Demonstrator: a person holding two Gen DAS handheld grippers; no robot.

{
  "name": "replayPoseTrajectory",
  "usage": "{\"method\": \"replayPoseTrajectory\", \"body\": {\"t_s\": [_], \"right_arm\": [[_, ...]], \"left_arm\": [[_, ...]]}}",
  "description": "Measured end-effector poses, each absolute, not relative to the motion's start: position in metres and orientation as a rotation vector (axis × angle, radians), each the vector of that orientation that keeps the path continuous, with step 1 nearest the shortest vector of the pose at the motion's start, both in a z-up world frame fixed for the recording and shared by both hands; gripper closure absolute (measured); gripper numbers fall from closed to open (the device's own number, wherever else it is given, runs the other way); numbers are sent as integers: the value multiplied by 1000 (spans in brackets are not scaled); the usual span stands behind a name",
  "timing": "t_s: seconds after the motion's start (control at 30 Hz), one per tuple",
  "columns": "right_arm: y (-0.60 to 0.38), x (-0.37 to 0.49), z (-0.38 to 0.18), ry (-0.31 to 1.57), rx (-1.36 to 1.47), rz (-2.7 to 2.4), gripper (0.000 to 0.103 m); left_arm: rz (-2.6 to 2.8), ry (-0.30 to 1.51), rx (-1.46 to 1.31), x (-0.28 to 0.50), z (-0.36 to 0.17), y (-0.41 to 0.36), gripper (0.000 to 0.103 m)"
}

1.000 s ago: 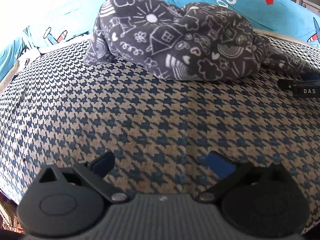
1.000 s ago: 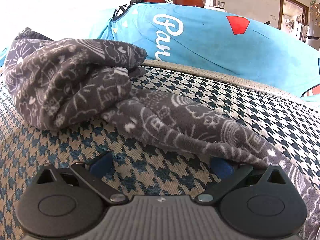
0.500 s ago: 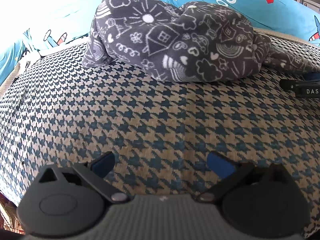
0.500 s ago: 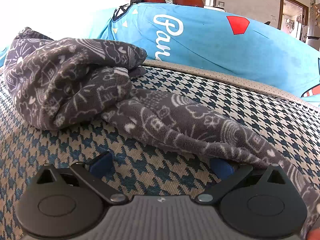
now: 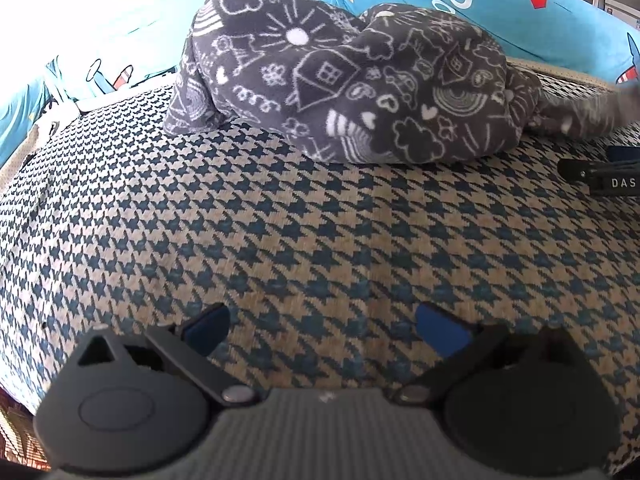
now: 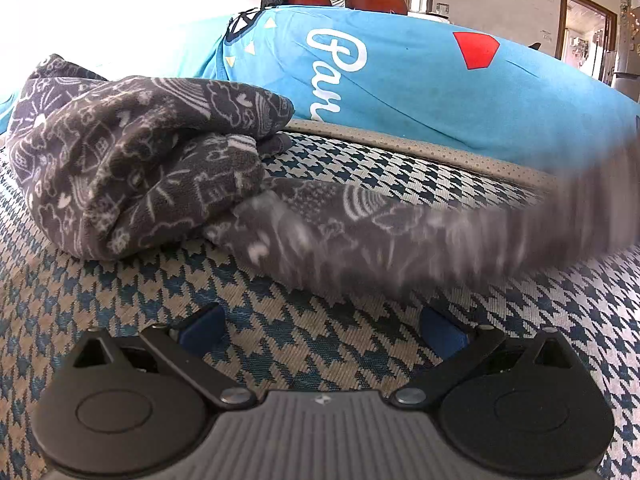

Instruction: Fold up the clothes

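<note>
Lying bunched on a houndstooth-patterned surface [image 5: 320,216] is a dark grey fleece garment [image 5: 352,80], printed all over with white doodles: a sun, little houses, clouds, hearts, a rainbow. It is rolled into a thick, rounded heap near the far edge of the surface, and a long limp part of it [image 6: 400,232] trails off to the right, flat at first and then lifting away from the surface. That trailing part is blurred in both views, so its far end cannot be made out.

Behind the garment runs a bright turquoise cushion [image 6: 420,92] with white script lettering, a red shape and small yellow triangles.

Seen from its own camera, the left gripper [image 5: 322,330] sits low over the bare houndstooth cloth, well short of the heap and pointing towards it. Its two blue-tipped fingers [image 5: 206,330] are spread wide with nothing between them.

From the other camera, the right gripper [image 6: 320,328] is also low over the surface, just beside the trailing part of the garment. Its fingers [image 6: 200,330] are likewise splayed apart and empty; the blurred fleece hangs just ahead of and above the right-hand fingertip without being pinched. In the left view, this gripper's black body [image 5: 600,176] shows at the right edge.
</note>
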State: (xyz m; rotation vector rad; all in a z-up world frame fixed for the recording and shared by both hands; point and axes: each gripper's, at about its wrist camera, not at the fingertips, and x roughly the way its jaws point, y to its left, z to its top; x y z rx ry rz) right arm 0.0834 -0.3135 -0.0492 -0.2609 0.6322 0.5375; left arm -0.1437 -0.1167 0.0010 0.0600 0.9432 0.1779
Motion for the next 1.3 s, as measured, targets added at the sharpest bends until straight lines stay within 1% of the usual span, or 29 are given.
{"method": "replayPoseTrajectory", "body": {"t_s": [0.13, 0.47, 0.93, 1.3], "right_arm": [[-314, 85, -50, 632, -261, 537, 0], [-315, 86, -49, 632, -262, 537, 0], [-313, 85, -49, 632, -261, 537, 0], [-313, 86, -50, 630, -260, 538, 0]], "left_arm": [[182, 941, 59, -145, 7, -123, 0], [210, 939, 41, -140, 16, -105, 0], [260, 915, 38, -86, 43, -95, 0], [203, 906, 53, -43, 66, -84, 0]]}}
